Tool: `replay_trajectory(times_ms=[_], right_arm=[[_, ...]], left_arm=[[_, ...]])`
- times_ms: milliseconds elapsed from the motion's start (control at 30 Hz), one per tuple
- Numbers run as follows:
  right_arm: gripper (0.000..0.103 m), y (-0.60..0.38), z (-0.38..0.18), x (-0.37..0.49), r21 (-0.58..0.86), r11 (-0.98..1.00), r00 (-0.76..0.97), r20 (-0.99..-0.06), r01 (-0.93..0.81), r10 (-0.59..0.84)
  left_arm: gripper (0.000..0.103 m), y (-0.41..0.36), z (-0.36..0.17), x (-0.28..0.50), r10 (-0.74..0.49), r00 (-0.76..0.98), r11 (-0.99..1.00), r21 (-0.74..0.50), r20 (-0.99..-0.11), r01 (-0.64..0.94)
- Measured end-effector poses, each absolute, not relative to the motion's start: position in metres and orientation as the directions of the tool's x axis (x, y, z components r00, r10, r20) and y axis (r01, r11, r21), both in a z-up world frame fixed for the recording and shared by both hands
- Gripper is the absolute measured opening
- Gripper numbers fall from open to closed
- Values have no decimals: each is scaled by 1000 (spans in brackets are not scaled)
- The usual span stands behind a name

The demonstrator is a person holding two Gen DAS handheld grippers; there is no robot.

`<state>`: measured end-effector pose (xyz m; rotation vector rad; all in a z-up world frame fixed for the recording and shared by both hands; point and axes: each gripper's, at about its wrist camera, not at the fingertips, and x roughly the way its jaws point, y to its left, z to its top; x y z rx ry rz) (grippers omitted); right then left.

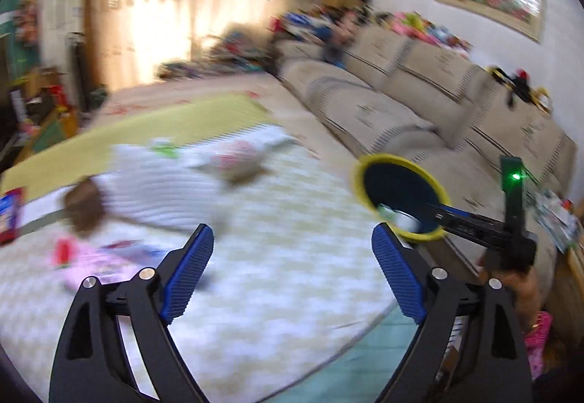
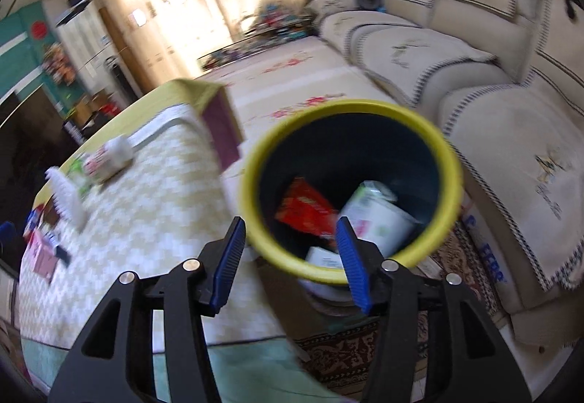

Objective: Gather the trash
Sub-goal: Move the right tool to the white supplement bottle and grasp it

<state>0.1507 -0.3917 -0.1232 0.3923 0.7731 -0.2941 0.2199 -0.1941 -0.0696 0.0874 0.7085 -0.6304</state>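
Note:
A dark bin with a yellow rim [image 2: 350, 111] is held up beside the table; in it lie a red wrapper [image 2: 304, 207] and white packets [image 2: 376, 217]. My right gripper [image 2: 288, 238] is shut on the bin's near rim, one finger outside and one inside. In the left wrist view the bin [image 1: 398, 162] hangs at the right, held by the right gripper. My left gripper [image 1: 292, 238] is open and empty above the table. A pink-and-white packet [image 1: 237, 156] and a brown scrap [image 1: 85, 206] lie on the table, blurred.
The table [image 1: 273, 275] has a pale checked cloth and a green runner [image 1: 146, 125]. Pink papers [image 1: 95, 260] and a blue-red pack [image 1: 9, 213] lie at its left. A beige sofa [image 1: 419, 92] runs along the right wall. A patterned rug [image 2: 365, 348] lies below.

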Motion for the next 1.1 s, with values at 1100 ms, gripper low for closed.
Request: replay_trajectory(times_ms=[1100], right_arm=[[89, -221, -112, 388, 7, 1000, 612, -791, 17, -5]], left_arm=[[90, -14, -124, 314, -387, 697, 922, -274, -603, 275]])
